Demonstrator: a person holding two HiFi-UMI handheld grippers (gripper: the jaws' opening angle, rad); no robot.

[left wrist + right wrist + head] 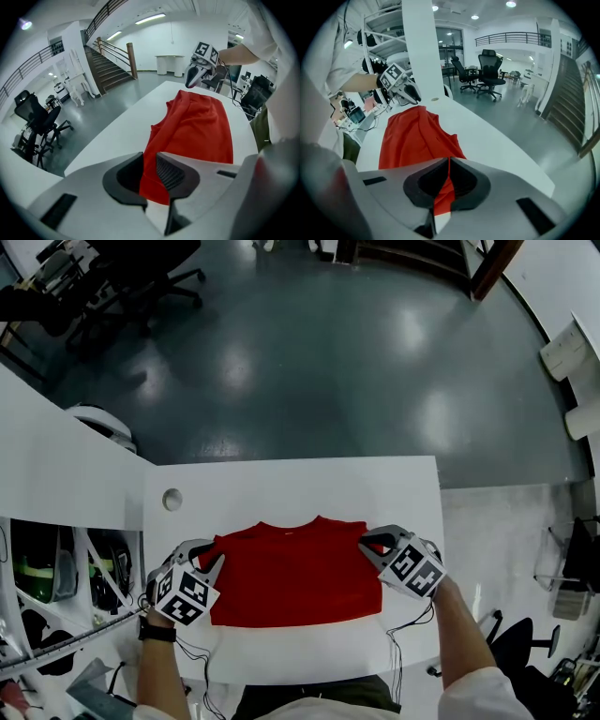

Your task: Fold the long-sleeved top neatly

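Observation:
A red long-sleeved top [295,573] lies folded to a rough rectangle on the white table [281,484], neckline toward the far side. My left gripper [214,563] is at its left edge near the shoulder. In the left gripper view my left gripper [149,173] is shut on a fold of the top [201,126]. My right gripper [370,545] is at the right shoulder corner. The right gripper view shows my right gripper [448,176] shut tight on a thin red edge of the top [410,136]. Each gripper shows in the other's view: the right gripper [194,77] and the left gripper [410,93].
A round cable hole [172,500] sits in the table at the far left. A white partition [56,465] and a shelf with gear [56,568] stand to the left. Black office chairs [122,277] stand on the grey floor beyond. Cables hang over the near table edge [394,652].

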